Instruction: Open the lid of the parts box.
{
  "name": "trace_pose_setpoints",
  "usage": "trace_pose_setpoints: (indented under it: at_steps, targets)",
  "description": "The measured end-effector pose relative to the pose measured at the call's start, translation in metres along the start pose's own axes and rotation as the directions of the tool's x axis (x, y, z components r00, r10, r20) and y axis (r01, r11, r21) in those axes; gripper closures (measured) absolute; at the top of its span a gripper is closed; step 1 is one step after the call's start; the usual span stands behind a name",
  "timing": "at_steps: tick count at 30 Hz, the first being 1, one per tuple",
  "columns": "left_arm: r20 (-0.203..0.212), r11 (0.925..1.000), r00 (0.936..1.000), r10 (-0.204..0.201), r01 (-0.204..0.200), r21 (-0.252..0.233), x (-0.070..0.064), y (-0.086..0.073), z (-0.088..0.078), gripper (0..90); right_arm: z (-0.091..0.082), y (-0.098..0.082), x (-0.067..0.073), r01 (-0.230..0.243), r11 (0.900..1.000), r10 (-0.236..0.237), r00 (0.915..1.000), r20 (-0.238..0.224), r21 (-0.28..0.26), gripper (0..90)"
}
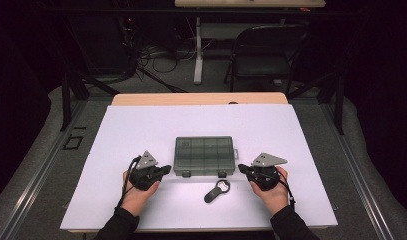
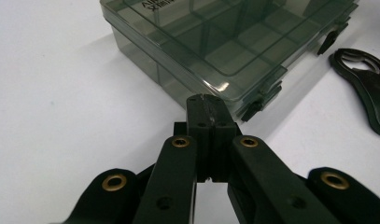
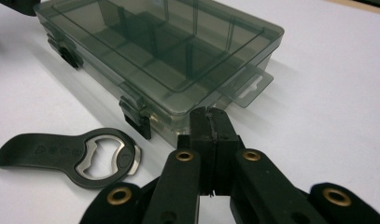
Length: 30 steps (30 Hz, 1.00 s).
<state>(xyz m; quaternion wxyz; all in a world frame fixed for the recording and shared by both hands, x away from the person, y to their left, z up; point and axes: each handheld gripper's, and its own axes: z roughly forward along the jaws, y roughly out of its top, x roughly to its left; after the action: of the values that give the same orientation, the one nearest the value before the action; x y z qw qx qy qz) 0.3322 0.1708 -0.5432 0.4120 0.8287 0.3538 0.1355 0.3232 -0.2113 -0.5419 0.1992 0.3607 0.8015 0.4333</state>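
Note:
A smoky transparent compartment box [image 1: 204, 155] lies shut in the middle of the white table, its two black latches facing me. It appears again in the left gripper view [image 2: 215, 42] and the right gripper view [image 3: 155, 51]. A black bottle opener [image 1: 217, 191] with a metal head rests just in front of the box, also seen as bottle opener [image 3: 71, 156] and bottle opener [image 2: 365, 88]. My left gripper [image 1: 164, 170] sits by the box's front left corner, shut and empty [image 2: 207, 99]. My right gripper [image 1: 242, 169] sits by the front right corner, shut and empty [image 3: 209, 111].
The white sheet [image 1: 141, 125] covers a wooden table whose far edge [image 1: 191, 98] shows behind it. Beyond the table stand a dark folding chair [image 1: 263, 55] and a white desk leg [image 1: 197, 50] among cables on the floor.

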Motion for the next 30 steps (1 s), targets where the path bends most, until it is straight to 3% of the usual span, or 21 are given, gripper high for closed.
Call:
trace_pose_setpoints:
  at_steps: [9, 30]
  targets:
    - [0.009, 0.9997, 0.9999, 0.005, -0.005, 0.022, -0.003, -0.001, 0.004, 90.0, 0.009, -0.003, 0.003, 0.015, 0.998, -0.014, 0.9998, -0.017, 0.065, 90.0]
    - [0.002, 0.9982, 0.9998, 0.017, -0.018, 0.057, -0.004, -0.003, 0.008, 90.0, 0.011, -0.003, 0.003, 0.015, 0.998, -0.013, 0.9997, -0.022, 0.065, 90.0]
